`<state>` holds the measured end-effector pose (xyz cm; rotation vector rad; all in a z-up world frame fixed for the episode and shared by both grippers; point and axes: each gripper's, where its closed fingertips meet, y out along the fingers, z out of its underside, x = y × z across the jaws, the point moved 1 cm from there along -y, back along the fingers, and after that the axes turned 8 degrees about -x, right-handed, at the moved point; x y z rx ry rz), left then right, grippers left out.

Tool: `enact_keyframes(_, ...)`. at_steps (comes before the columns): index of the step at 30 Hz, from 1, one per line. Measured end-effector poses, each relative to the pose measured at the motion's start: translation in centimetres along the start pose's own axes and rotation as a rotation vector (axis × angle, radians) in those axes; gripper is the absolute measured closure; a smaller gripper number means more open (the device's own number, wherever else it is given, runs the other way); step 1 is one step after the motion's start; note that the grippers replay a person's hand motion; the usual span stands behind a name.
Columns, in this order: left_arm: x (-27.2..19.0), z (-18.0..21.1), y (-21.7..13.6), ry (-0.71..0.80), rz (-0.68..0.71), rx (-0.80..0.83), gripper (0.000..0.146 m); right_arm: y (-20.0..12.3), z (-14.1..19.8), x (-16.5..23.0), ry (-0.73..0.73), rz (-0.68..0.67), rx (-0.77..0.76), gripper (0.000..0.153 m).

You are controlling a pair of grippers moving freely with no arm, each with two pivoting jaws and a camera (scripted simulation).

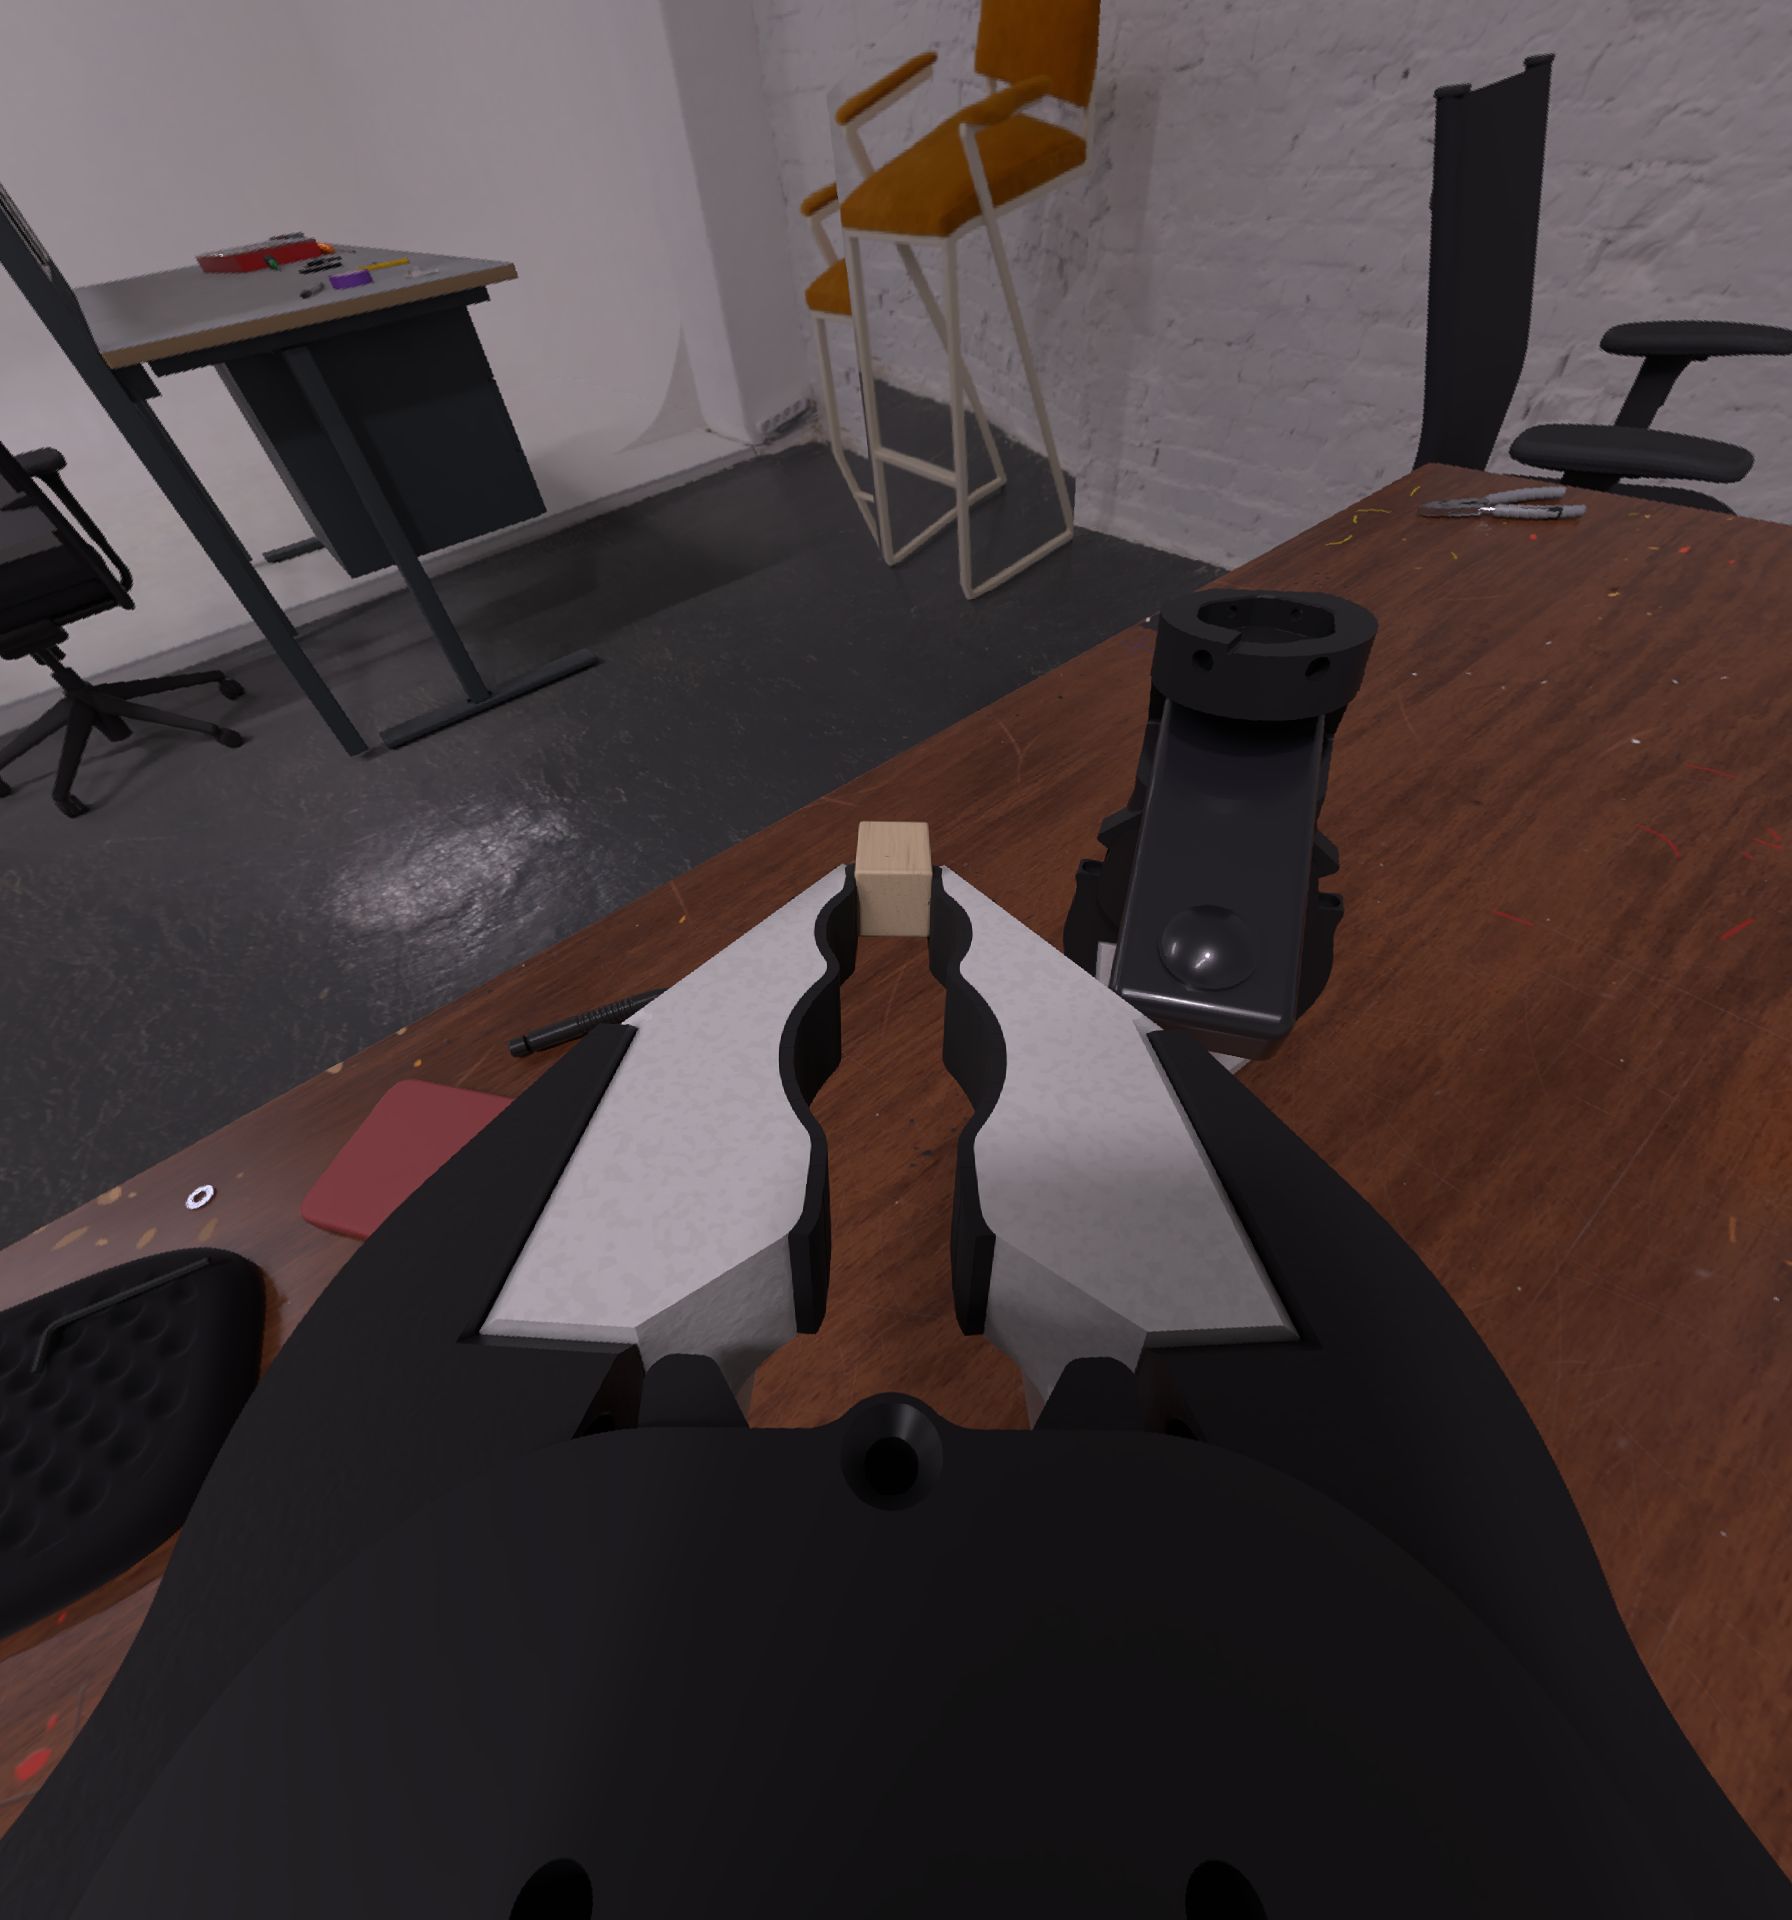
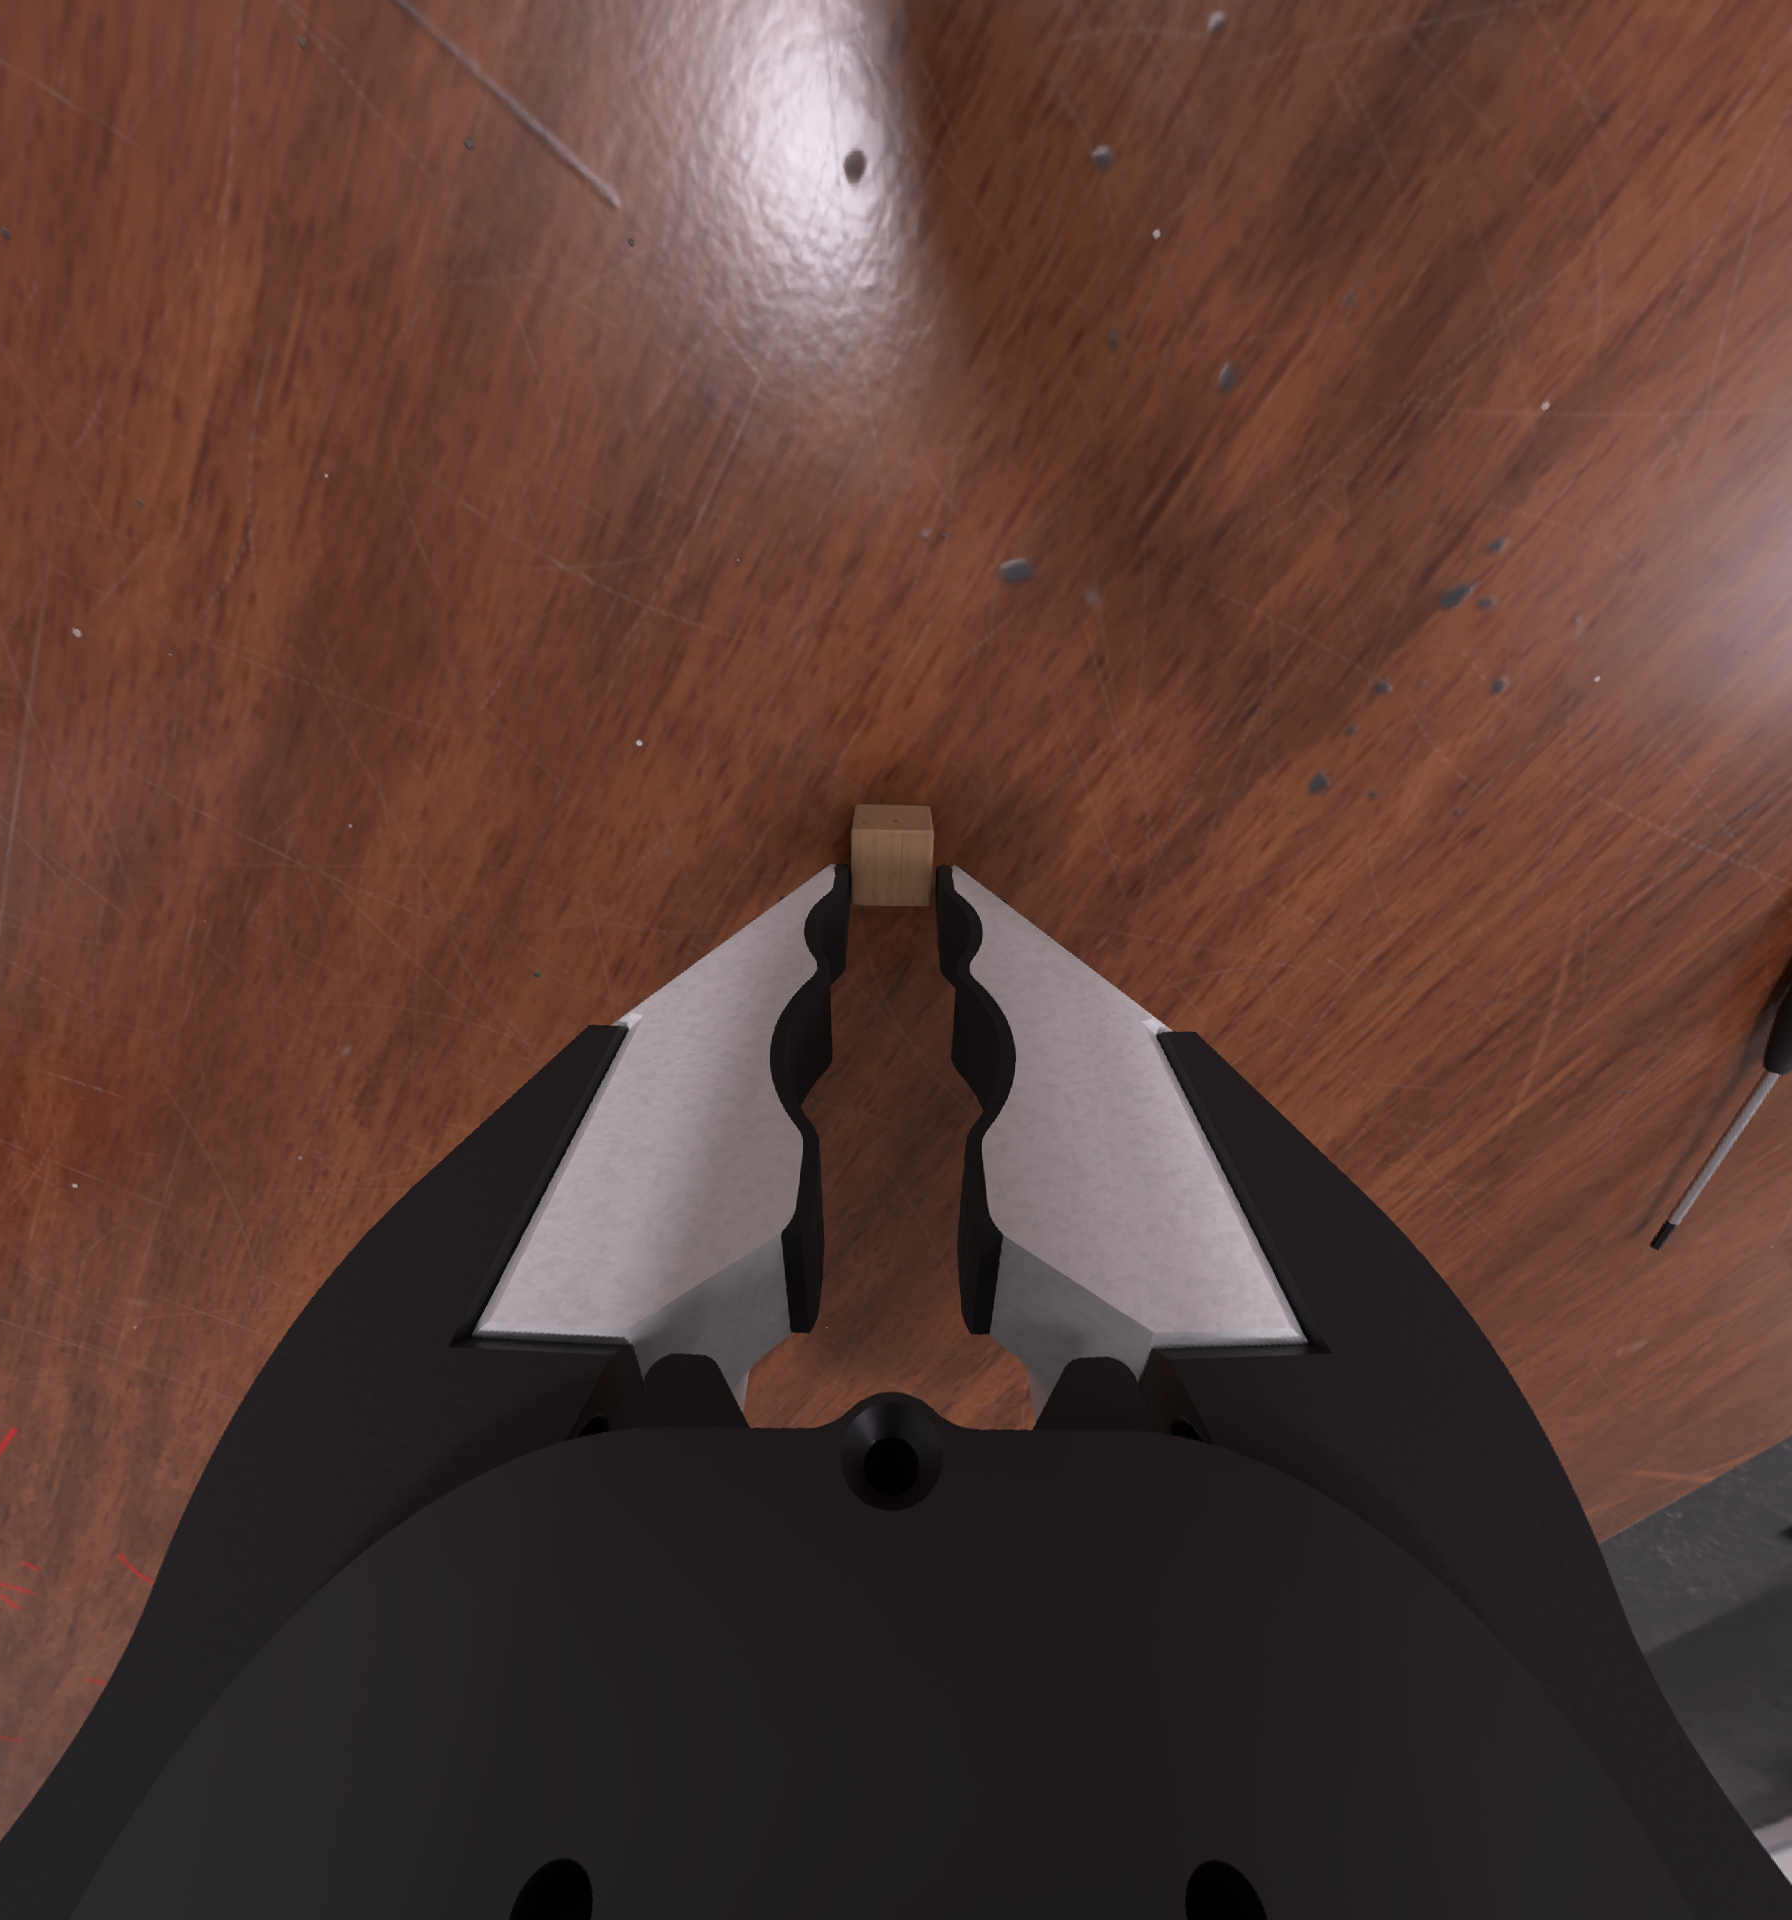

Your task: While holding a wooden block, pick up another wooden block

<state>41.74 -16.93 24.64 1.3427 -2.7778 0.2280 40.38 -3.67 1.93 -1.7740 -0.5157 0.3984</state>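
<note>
In the left wrist view, my left gripper (image 1: 893,896) is shut on a pale wooden block (image 1: 893,862), held at its fingertips above the brown table (image 1: 1494,1039) near the table's left edge. In the right wrist view, my right gripper (image 2: 893,885) points straight down at the table (image 2: 456,520). Its fingertips press both sides of a second, tan wooden block (image 2: 892,844). I cannot tell whether this block rests on the table or is lifted. The right gripper's black body (image 1: 1224,831) stands upright just right of the left gripper's tips.
A black pen (image 1: 580,1023), a red pad (image 1: 393,1153), a washer (image 1: 201,1195) and a black mesh cushion (image 1: 71,1403) lie at the table's left. Pliers (image 1: 1494,509) lie far back. A screwdriver (image 2: 1744,1101) lies right of the right gripper. Chairs and a desk stand beyond.
</note>
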Motion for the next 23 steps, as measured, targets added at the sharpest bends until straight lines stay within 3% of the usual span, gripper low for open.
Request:
enact_keyframes(15,-0.6,1.5,1.4,0.022,0.067,0.048,0.134,-0.3,0.2,0.3,-0.005,-0.015,-0.021,0.138)
enact_keyframes(23,-2.1,6.3,5.7,-0.018,0.248,0.137,0.134,-8.2,-0.2,3.1,0.001,-0.012,-0.288,0.138)
